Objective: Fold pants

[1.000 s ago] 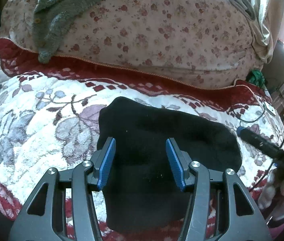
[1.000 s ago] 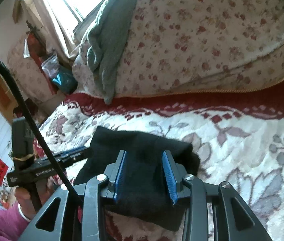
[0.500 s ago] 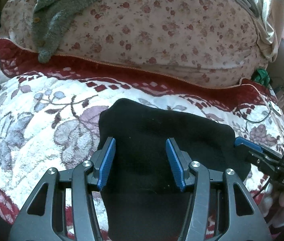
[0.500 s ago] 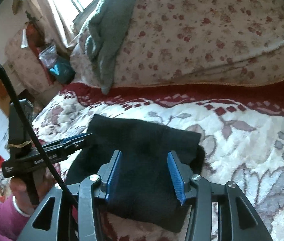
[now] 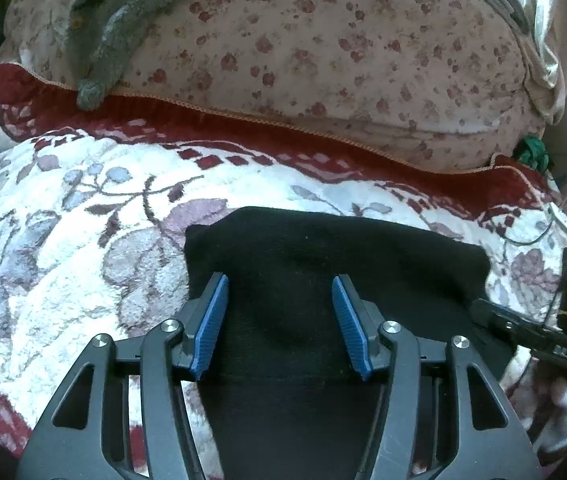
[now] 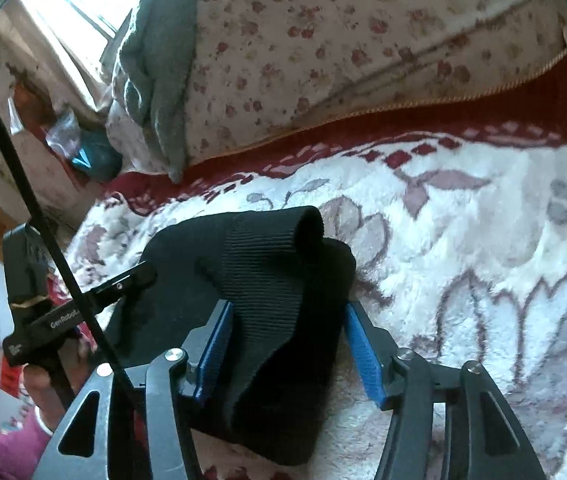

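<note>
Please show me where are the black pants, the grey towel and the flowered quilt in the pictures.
black pants (image 5: 323,264): left wrist view, on the flat top layer of the folded cloth.
grey towel (image 5: 115,28): left wrist view, on the hanging part of it.
flowered quilt (image 6: 355,40): right wrist view, on its bulging side.

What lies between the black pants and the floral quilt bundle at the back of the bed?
In the left wrist view, only bare bed blanket: its white flowered pile, then its dark red border, separate the black pants from the floral quilt bundle.

The left gripper (image 5: 279,320) hangs over folded black pants (image 5: 323,256) on the bed (image 5: 63,240), jaws apart. The right gripper (image 5: 479,308) reaches in at three o'clock.
</note>
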A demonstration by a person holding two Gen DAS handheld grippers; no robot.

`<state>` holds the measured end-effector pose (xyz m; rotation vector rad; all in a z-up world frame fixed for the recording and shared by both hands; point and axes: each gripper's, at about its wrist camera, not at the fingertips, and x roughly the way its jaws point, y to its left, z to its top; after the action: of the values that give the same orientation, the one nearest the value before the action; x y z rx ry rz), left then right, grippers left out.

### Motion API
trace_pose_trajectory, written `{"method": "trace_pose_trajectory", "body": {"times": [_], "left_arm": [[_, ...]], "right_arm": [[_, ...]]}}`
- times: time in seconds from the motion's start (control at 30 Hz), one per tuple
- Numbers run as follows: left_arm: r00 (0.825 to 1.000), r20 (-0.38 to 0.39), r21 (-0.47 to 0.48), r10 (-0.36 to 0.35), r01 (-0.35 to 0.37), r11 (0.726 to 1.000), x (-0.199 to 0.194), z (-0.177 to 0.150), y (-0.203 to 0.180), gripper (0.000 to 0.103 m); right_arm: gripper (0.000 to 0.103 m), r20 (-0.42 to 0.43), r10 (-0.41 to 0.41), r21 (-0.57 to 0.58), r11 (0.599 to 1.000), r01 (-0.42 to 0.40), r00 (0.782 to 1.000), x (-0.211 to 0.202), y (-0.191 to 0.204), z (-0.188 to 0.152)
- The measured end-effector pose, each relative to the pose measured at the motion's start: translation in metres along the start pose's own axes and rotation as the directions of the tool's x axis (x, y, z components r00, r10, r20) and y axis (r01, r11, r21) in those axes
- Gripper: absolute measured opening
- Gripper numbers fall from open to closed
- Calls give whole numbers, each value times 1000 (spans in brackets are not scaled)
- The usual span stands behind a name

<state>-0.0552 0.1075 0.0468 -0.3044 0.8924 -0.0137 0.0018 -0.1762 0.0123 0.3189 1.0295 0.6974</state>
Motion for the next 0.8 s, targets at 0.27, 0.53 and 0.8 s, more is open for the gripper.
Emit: {"method": "trace_pose_trajectory", "body": {"times": [0.27, 0.53, 0.8], "left_arm": [[996, -9, -61, -87, 87, 994, -24, -10, 27, 57], [976, -47, -143, -214, 206, 968, -13, -17, 41, 69], [970, -71, -191, -234, 217, 957, 4, -22, 51, 83]], "right_arm": [[71, -49, 110, 51, 993, -107, 993, 9, -16, 6], [80, -97, 179, 10, 984, -179, 979, 26, -3, 4], [84, -98, 231, 30, 973, -229, 968, 30, -9, 4]]}}
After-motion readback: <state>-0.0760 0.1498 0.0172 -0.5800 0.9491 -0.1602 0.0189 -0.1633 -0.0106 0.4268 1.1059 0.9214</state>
